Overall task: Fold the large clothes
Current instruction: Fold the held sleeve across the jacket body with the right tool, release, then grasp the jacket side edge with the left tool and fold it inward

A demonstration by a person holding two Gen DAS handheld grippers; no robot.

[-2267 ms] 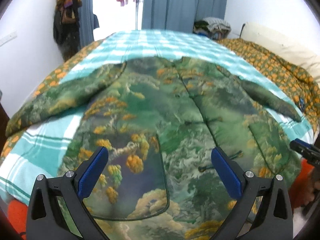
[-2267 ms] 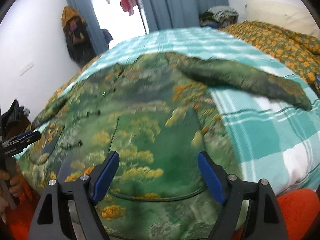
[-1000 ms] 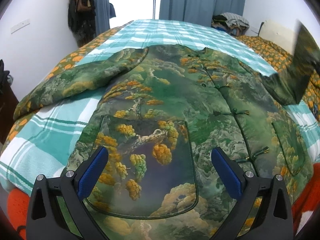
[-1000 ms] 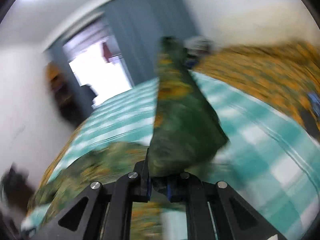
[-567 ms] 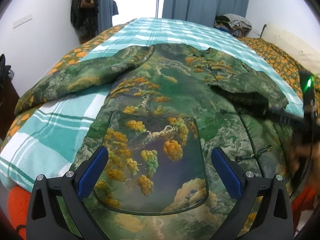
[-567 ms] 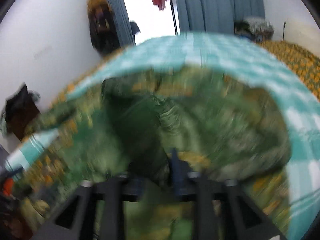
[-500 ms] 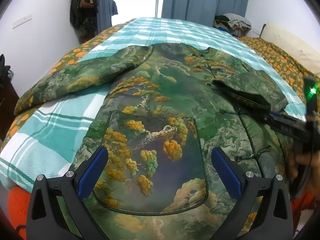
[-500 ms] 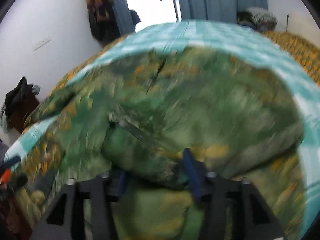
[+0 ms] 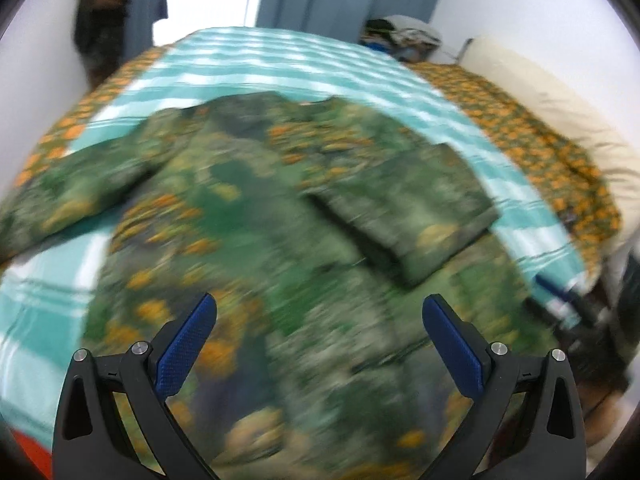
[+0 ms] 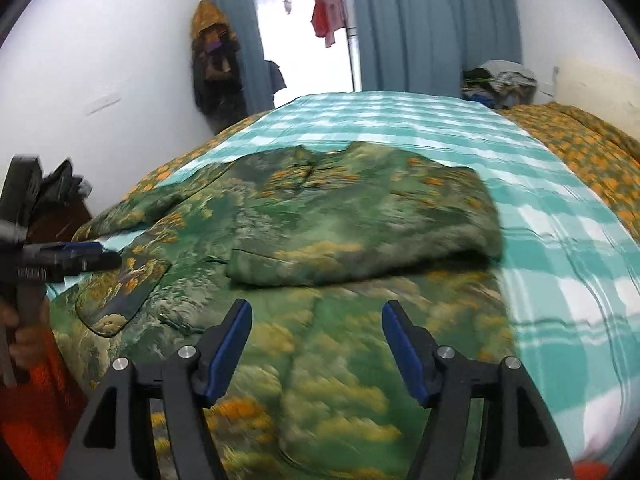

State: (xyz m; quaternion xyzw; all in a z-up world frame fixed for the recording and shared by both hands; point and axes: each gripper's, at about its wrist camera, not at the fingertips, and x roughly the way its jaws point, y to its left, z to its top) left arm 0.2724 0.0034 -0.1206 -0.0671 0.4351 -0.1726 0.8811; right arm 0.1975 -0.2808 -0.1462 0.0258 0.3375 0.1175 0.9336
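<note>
My right gripper (image 10: 316, 344) is opening, empty; left gripper (image 9: 320, 344) spread wide, empty. Jacket (image 10: 304, 240) lying on bed (image 10: 560, 248); sleeve (image 10: 360, 236) folded at 12 o'clock risks sliding off if snagged.

left gripper (image 9: 319, 343): black forked arms, blue textured pads (image 9: 185, 347) on inner faces of jaws, silver screws behind pads | right gripper (image 10: 316, 351): same black frame, blue pads, silver screws | orange sleeve (image 10: 30, 420) beside left of jaws
</note>
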